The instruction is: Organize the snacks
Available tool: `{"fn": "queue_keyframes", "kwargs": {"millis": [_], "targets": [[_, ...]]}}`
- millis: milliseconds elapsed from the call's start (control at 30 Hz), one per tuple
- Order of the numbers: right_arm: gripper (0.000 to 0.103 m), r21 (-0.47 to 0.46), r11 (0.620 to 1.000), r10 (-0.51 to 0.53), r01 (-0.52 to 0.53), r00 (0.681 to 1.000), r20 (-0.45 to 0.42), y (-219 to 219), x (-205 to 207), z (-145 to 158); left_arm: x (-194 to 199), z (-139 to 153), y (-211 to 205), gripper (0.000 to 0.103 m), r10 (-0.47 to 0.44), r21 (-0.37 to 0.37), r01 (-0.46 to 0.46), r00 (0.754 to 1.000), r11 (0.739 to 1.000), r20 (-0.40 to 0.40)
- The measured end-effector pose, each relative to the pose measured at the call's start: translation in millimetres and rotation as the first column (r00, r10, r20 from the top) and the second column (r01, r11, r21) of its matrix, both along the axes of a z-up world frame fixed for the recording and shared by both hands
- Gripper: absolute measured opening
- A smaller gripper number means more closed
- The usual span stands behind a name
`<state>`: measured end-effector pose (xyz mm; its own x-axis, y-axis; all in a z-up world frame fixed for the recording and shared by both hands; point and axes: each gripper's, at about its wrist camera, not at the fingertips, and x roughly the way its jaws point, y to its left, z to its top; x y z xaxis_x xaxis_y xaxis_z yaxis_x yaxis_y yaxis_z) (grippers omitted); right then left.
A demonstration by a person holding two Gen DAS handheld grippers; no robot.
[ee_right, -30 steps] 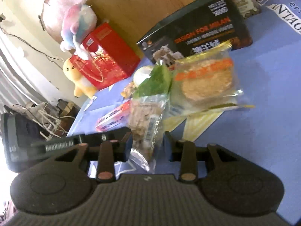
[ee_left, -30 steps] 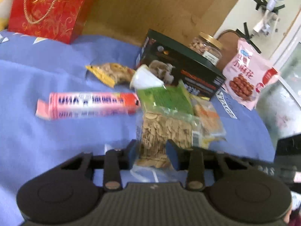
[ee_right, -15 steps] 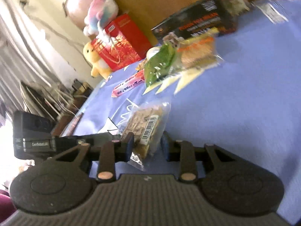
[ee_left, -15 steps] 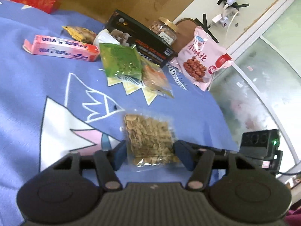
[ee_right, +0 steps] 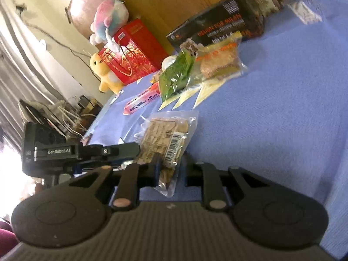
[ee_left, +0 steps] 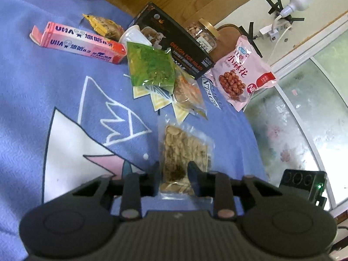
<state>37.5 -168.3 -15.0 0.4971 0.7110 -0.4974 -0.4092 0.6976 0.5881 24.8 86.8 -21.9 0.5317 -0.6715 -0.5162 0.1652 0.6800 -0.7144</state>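
Note:
A clear packet of pale nut slices (ee_left: 182,150) lies on the blue cloth (ee_left: 54,87), and both grippers hold it. My left gripper (ee_left: 174,169) is shut on its near end. My right gripper (ee_right: 170,169) is shut on another edge of the same packet (ee_right: 167,134), with the left gripper's fingers (ee_right: 113,151) beside it. Farther back lie a green packet (ee_left: 151,66), an orange-labelled packet (ee_left: 188,91), a pink UHA box (ee_left: 78,43) and a yellow-ended wrapper (ee_left: 102,25).
A black box (ee_left: 176,43) stands at the back with a nut jar (ee_left: 203,33) and a pink snack bag (ee_left: 241,71) to its right. A red gift bag (ee_right: 130,50) and plush toys (ee_right: 106,71) stand at the back left. The cloth's right edge drops off (ee_left: 256,134).
The nut packet has been pulled away from the pile toward me and set lower on the cloth. The left gripper opened wider half a second ago and has closed on it again.

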Motion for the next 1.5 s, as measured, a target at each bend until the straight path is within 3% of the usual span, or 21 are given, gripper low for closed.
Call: {"fn": "queue_keyframes", "kwargs": {"millis": [367,700,833,1033,1133,1233,1300,1400,1500], "targets": [[0.022,-0.065,0.998,0.004,0.005,0.991,0.137,16,38,35,37,44,-2,0.026,0.022,0.072,-0.029,0.995,0.997,0.092],[0.022,-0.075,0.991,-0.085,0.115,0.944,0.317,22,134,77,149,113,-17,0.027,0.056,0.144,-0.096,0.964,0.985,0.261],[0.022,-0.079,0.981,-0.143,0.179,0.93,0.34,23,178,76,197,114,-27,0.027,0.067,0.152,-0.112,0.959,0.982,0.274],[0.027,-0.174,0.957,-0.155,0.23,0.919,0.363,34,211,57,239,88,-38,0.03,0.085,0.19,-0.131,0.969,0.973,0.233],[0.034,-0.173,0.954,-0.168,0.244,0.915,0.366,35,212,47,240,83,-41,0.035,0.099,0.211,-0.152,0.965,0.966,0.241],[0.06,-0.206,0.937,-0.181,0.282,0.897,0.403,40,208,49,235,85,-46,0.046,0.101,0.261,-0.171,0.96,0.95,0.262],[0.062,-0.229,0.917,-0.193,0.327,0.864,0.465,43,199,54,227,90,-44,0.048,0.114,0.275,-0.192,0.955,0.942,0.274],[0.062,-0.2,0.918,-0.201,0.342,0.837,0.509,37,180,63,207,101,-30,0.051,0.144,0.252,-0.229,0.938,0.94,0.316],[0.062,-0.182,0.939,-0.17,0.29,0.856,0.488,32,158,63,182,108,-9,0.051,0.181,0.221,-0.261,0.927,0.94,0.328]]}}
